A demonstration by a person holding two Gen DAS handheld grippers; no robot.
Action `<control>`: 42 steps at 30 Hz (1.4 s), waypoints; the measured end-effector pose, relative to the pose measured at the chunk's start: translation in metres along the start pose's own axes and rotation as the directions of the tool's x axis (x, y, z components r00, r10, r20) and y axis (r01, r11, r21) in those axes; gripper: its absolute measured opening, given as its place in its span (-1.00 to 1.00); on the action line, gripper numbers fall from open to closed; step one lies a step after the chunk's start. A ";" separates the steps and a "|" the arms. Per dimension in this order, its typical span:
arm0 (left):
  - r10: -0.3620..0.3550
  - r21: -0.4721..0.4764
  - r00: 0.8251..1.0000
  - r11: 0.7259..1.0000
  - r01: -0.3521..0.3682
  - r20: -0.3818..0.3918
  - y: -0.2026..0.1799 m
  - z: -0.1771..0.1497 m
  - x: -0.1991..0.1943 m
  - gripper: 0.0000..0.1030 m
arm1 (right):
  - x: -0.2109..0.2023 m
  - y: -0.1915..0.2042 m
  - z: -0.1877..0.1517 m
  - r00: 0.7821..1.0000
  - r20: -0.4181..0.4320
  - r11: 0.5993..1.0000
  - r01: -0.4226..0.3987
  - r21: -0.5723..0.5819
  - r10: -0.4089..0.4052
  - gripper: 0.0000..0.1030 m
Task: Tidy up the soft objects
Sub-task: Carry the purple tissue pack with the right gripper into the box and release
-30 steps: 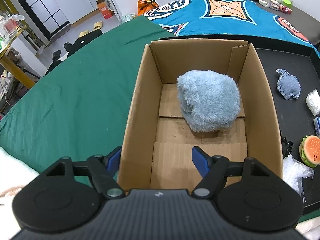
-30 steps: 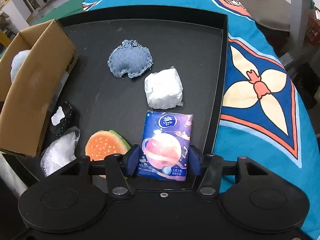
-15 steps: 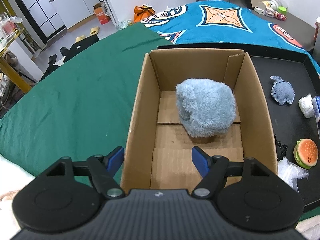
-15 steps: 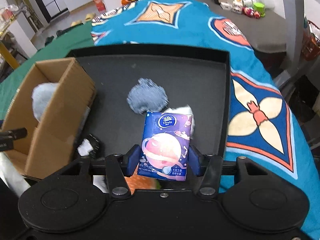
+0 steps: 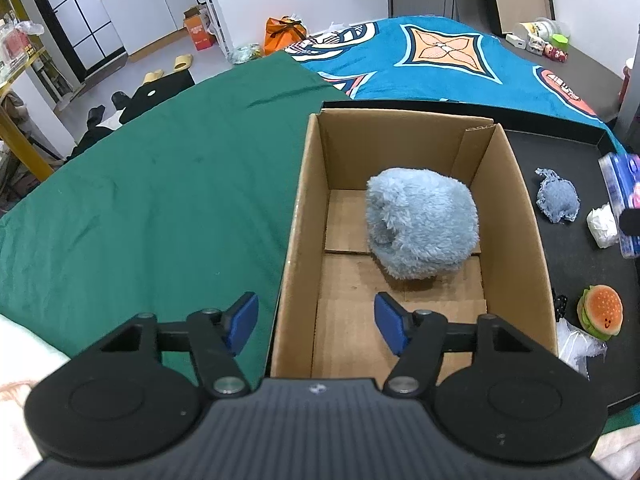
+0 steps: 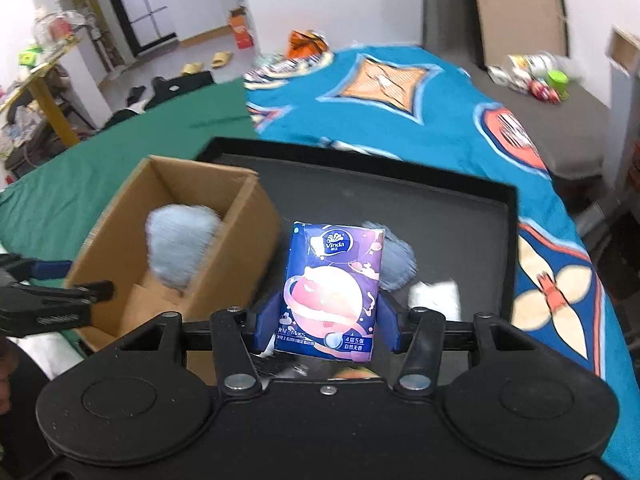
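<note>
My right gripper (image 6: 326,326) is shut on a blue Vinda tissue pack (image 6: 332,292) and holds it in the air above the black tray (image 6: 460,216), to the right of the cardboard box (image 6: 224,264); the pack also shows in the left wrist view (image 5: 624,204). My left gripper (image 5: 316,320) is open and empty, straddling the near left wall of the cardboard box (image 5: 294,240). A fluffy light-blue plush (image 5: 420,224) lies inside the box. A denim-blue soft piece (image 5: 558,200), a white wad (image 5: 602,224) and a burger toy (image 5: 602,312) lie on the tray.
The box stands at the left end of the black tray (image 5: 580,256), beside a green cloth (image 5: 160,200). Crumpled clear plastic (image 5: 576,346) and a small black item (image 5: 560,306) lie by the box's right wall. A blue patterned blanket (image 5: 440,64) lies behind.
My right gripper has lifted the tissue pack off the tray and carried it up and left toward the box. The left gripper has drawn back a little and stays open.
</note>
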State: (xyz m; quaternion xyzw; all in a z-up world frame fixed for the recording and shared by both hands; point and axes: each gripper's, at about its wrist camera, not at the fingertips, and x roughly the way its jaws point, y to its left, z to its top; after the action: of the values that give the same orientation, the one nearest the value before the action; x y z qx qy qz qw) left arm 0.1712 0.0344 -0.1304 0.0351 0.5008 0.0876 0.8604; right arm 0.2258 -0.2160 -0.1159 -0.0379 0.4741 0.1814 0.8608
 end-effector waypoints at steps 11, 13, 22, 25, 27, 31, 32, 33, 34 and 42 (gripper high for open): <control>-0.037 -0.015 0.999 0.999 0.037 -0.011 0.009 0.001 0.003 -0.28 | -0.013 0.052 0.023 0.996 0.052 0.995 -0.071 -0.070 0.075 -0.01; -0.043 -0.022 0.999 0.999 0.043 -0.010 0.011 0.001 0.003 -0.32 | -0.009 0.059 0.027 0.996 0.046 0.993 -0.077 -0.084 0.081 -0.01; -0.075 -0.068 0.997 0.995 0.074 -0.023 0.023 -0.001 0.011 -0.55 | -0.001 0.078 0.037 0.995 0.040 0.988 -0.081 -0.132 0.087 -0.01; -0.075 -0.078 0.997 0.994 0.073 -0.022 0.025 -0.003 0.013 -0.62 | 0.000 0.081 0.041 0.994 0.049 0.987 -0.088 -0.132 0.096 -0.01; -0.075 -0.086 0.997 0.994 0.073 -0.022 0.027 -0.004 0.014 -0.66 | 0.002 0.085 0.044 0.994 0.054 0.987 -0.089 -0.137 0.098 -0.01; -0.083 -0.109 0.996 0.991 0.080 -0.020 0.031 -0.005 0.016 -0.74 | 0.006 0.091 0.050 0.990 0.069 0.985 -0.112 -0.131 0.122 -0.01; -0.085 -0.112 0.996 0.990 0.082 -0.020 0.032 -0.005 0.016 -0.75 | 0.006 0.093 0.051 0.988 0.076 0.984 -0.126 -0.128 0.136 -0.01; -0.088 -0.115 0.996 0.990 0.086 -0.020 0.033 -0.006 0.016 -0.75 | 0.007 0.096 0.052 0.986 0.081 0.983 -0.132 -0.129 0.144 0.01; -0.091 -0.117 0.996 0.989 0.088 -0.020 0.033 -0.006 0.017 -0.76 | 0.007 0.098 0.053 0.985 0.086 0.982 -0.140 -0.130 0.152 0.04; -0.103 -0.122 0.995 0.987 0.100 -0.018 0.035 -0.006 0.017 -0.76 | 0.016 0.099 0.057 0.983 0.083 0.982 -0.156 -0.107 0.165 0.32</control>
State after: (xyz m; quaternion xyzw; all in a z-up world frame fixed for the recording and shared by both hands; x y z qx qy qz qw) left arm 0.1706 0.0721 -0.1426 -0.0438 0.5062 0.0746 0.8581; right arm 0.2445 -0.1060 -0.0875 -0.0343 0.4259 0.2753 0.8612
